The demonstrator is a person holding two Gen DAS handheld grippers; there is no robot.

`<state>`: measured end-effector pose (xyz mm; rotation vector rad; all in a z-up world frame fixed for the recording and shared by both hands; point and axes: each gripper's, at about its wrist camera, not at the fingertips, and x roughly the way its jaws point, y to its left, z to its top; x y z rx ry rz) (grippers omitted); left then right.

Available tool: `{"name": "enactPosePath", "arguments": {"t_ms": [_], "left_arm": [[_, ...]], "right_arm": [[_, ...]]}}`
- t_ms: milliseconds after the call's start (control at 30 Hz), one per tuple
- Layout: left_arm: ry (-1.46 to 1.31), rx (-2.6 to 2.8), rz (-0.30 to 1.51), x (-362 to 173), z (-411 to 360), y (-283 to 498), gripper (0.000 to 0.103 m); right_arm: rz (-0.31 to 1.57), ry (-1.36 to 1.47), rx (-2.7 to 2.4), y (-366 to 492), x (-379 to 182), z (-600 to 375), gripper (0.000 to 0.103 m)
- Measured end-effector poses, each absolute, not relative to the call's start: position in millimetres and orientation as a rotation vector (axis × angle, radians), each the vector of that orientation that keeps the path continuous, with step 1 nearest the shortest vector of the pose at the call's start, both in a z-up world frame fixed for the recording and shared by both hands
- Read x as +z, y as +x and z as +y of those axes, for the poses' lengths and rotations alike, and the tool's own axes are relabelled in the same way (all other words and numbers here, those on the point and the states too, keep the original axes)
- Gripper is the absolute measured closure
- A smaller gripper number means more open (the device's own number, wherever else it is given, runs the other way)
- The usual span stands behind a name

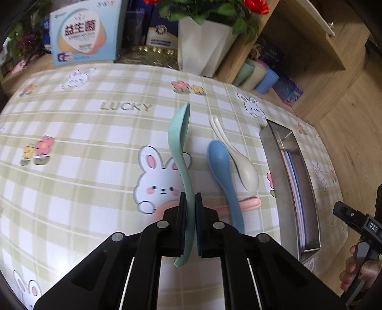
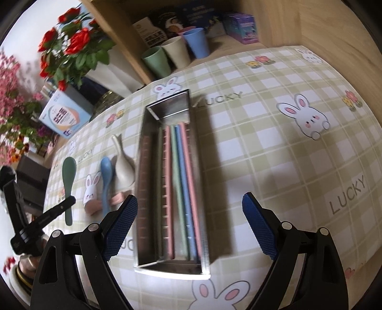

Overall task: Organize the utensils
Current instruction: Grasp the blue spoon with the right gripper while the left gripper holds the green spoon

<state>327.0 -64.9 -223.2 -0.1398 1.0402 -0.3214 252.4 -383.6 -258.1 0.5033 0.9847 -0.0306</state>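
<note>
The green spoon (image 1: 179, 143) is pinched by its handle in the closed left gripper (image 1: 190, 209) above the cloth (image 1: 83, 133), left of the blue spoon (image 1: 220, 164), white spoon (image 1: 246, 171) and tray (image 2: 143, 152), over which the right gripper (image 2: 189, 229) hangs wide open, holding nothing.

Wooden shelf (image 2: 274, 21) behind checked tablecloth (image 2: 274, 143)

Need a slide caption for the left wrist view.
Left gripper shut on green spoon; blue spoon beside it, tray right.
</note>
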Motion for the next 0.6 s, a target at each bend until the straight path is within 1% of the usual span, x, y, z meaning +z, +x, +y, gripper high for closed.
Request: {"name": "enactPosePath", "arguments": {"t_ms": [133, 433, 467, 500, 600], "left_arm": [[-0.138, -0.308, 1.010, -213.9, -51.1, 316.6, 0.096], [-0.148, -0.294, 0.938, -199.1, -20.0, 303.2, 0.096], [-0.155, -0.295, 0.936, -199.2, -16.6, 302.8, 0.096], [-0.159, -0.295, 0.935, -199.1, -14.6, 302.7, 0.096], [-0.173, -0.294, 0.926, -198.7, -5.4, 300.7, 0.096]], "right_arm": [[0.988, 0.451, 0.012, 259.8, -250.6, -363.4, 0.017], [0.978, 0.254, 0.136, 289.8, -236.4, -286.1, 0.017], [0.977, 0.234, 0.151, 292.8, -236.0, -278.1, 0.019], [0.976, 0.207, 0.167, 296.4, -236.2, -268.4, 0.026], [0.991, 0.149, 0.202, 308.8, -240.5, -242.6, 0.034]]}}
